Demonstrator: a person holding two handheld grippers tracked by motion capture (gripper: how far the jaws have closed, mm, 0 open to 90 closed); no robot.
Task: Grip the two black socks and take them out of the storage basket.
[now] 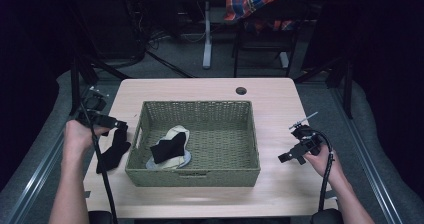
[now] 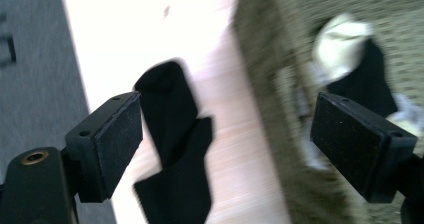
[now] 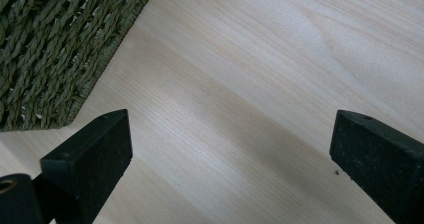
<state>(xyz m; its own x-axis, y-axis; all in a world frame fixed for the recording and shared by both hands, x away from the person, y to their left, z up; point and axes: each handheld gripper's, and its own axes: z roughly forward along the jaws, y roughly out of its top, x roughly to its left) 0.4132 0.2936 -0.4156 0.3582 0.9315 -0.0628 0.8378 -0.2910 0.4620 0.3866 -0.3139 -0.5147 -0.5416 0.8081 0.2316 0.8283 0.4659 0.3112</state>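
Firstly, table (image 1: 280, 104): pale wood-grain top with a round cable hole near its far edge; bears every item listed below.

Basket (image 1: 200, 176): olive-green woven, rectangular, set at the middle of the table. Its corner enters the upper left of the right gripper view.

Cream sock (image 1: 176, 134): lies inside the basket at its left half, partly overlain by a black sock (image 1: 169, 149); a pale grey-blue piece shows beneath both.

Black sock on the table (image 1: 112, 153): lies flat on the table just outside the basket's left wall, well apart from the socks inside. In the left gripper view it sits between the two jaws, nearer the left one, below them and not gripped.

Left tongs (image 1: 117, 125): held at the table's left edge, above the far end of the black sock on the table; jaws spread wide, released, nothing between the pads.

Right tongs (image 1: 291, 157): held over bare table to the right of the basket; jaws spread wide, released, empty.
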